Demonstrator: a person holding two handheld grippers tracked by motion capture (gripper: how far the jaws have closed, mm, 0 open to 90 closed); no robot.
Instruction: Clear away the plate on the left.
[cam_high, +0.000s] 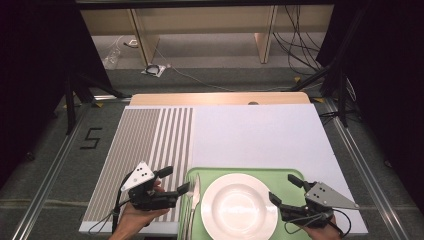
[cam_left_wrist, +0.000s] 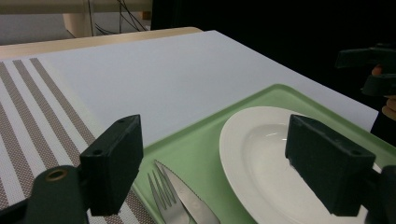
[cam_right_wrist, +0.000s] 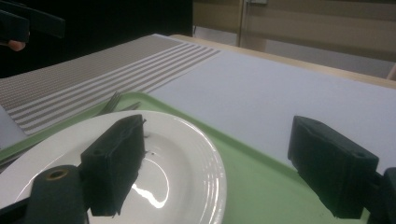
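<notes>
The plate (cam_high: 239, 206) lies on the green tray (cam_high: 250, 172) at the table's 6 o'clock edge, fork (cam_high: 191, 210) and knife (cam_high: 196, 192) just beside it at 9 o'clock. Left gripper (cam_high: 176, 181), jaws apart, hovers by the cutlery; right gripper (cam_high: 284, 189), jaws apart, at the plate's 3 o'clock

Near the left claw (cam_high: 178, 180), the fork (cam_high: 190, 212) and knife (cam_high: 195, 200) run off the picture's bottom edge, handles unseen. The plate (cam_high: 239, 206) and green tray (cam_high: 295, 175) are cut off there too, beside the right claw (cam_high: 284, 189).
</notes>
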